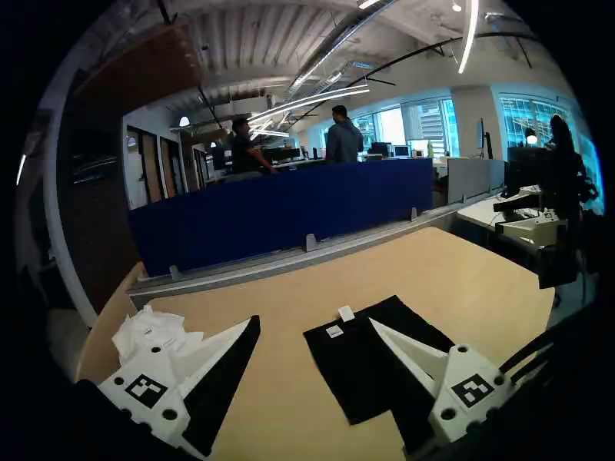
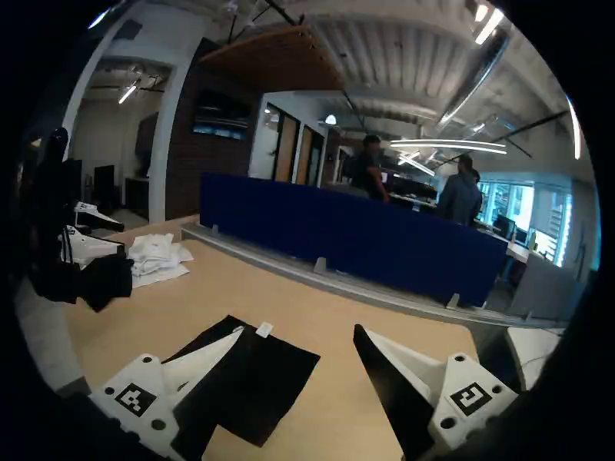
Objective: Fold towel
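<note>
Towel (image 1: 346, 369) flat on table (image 1: 461, 284); bare wood around; divider (image 1: 284, 207) along far edge

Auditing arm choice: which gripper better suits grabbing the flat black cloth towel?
Left, but barely: the open left gripper has the tagged corner of the black towel between its fingers; the open right gripper is almost alike.

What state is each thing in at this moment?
black towel: lying flat on the table, not gripped.
white cloth: crumpled in a heap near the table's corner.
left gripper: open, holding nothing.
right gripper: open, holding nothing.
</note>
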